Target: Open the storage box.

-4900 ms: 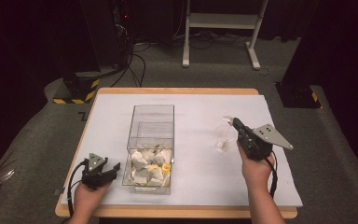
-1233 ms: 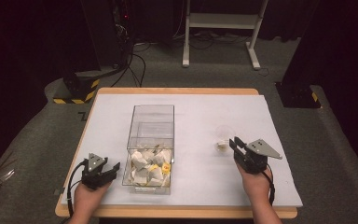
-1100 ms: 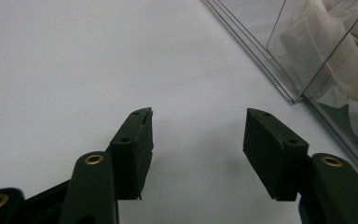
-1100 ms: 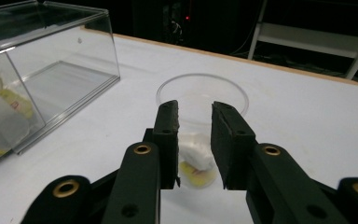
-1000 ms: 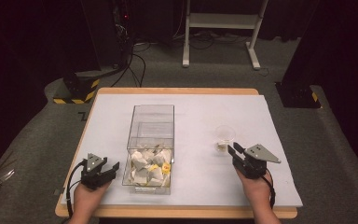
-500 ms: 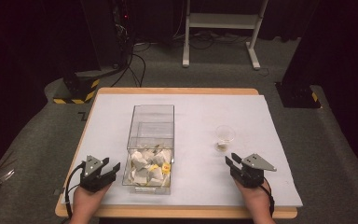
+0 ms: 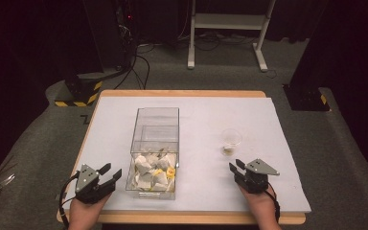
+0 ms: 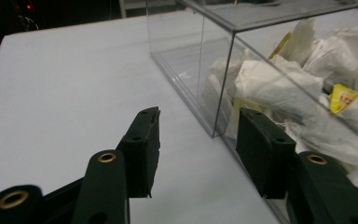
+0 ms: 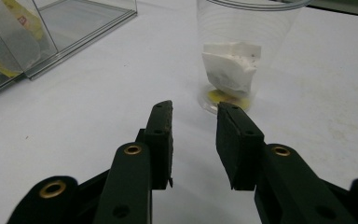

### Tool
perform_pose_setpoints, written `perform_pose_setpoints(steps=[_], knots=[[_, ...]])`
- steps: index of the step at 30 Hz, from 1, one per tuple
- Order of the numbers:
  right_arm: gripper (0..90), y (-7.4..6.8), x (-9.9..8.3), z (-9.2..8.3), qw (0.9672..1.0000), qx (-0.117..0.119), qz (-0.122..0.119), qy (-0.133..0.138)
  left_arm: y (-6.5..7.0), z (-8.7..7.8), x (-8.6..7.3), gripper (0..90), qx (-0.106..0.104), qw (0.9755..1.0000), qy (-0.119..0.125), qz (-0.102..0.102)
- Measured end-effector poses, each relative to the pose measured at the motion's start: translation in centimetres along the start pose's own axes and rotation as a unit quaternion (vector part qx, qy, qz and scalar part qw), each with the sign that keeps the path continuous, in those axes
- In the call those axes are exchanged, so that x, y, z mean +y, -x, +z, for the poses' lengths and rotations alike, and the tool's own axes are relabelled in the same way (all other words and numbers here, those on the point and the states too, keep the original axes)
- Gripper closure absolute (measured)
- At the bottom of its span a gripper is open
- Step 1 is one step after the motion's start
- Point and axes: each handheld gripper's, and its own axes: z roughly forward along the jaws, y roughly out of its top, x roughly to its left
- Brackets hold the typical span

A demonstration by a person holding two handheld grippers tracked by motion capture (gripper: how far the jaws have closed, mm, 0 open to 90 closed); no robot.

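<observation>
Low at the near edge of the white table [image 7: 287,124]: left gripper [image 7: 111,173], jaws parted and bare after closing a little, just beside the near left corner of the clear box [image 7: 155,125] without touching it. Seen from the left gripper view, box wall [image 8: 214,74] close by the right-hand pad, heaped tea bags [image 8: 279,84] pressed against the inside of the glass, bare tabletop stretching off the other way to the far left edge. Right gripper [image 7: 236,167] near the front right, jaws moderately apart with nothing between them, aimed at the plastic cup [image 7: 231,141]. Cup upright, apart from the fingertips, one tea bag [image 9: 229,66] inside with its yellow tag lying on the bottom. Wide clear strip of table between box and cup, more free surface beyond the cup toward the right and far edges. Box lying lengthwise away from the person, near half filled with bags, far half see-through. Both hands [image 7: 263,203] right at the front rim, wrists hanging over it.
</observation>
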Motion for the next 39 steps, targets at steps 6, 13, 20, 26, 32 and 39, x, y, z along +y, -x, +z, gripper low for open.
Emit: perform_pose_setpoints(steps=[6,13,20,26,32,39], knots=[[66.5,0.4,-0.1,0.0,1.0,-0.001,0.004,0.0,0.8,-1.3,-0.2,45.8,-0.016,0.9998,0.013,0.003],[66.5,0.4,-0.1,0.1,1.0,-0.002,0.0,-0.002,1.6,-2.8,-0.2,43.8,-0.026,0.999,0.035,-0.005],[66.5,0.5,-0.1,0.2,1.0,-0.002,-0.001,-0.002,2.4,-3.2,0.1,36.9,-0.055,0.9973,0.048,0.0],[66.5,0.6,-0.2,0.1,1.0,-0.002,0.001,-0.003,3.1,-2.9,-0.1,33.9,-0.073,0.9963,0.045,0.004],[66.5,0.5,-0.1,0.2,1.0,-0.001,0.001,-0.003,3.8,-2.8,-1.1,33.2,-0.081,0.9962,0.029,0.008],[66.5,0.4,-0.1,0.3,1.0,0.001,0.002,-0.003,4.4,-2.2,-1.8,32.2,-0.091,0.9956,0.019,0.013]])
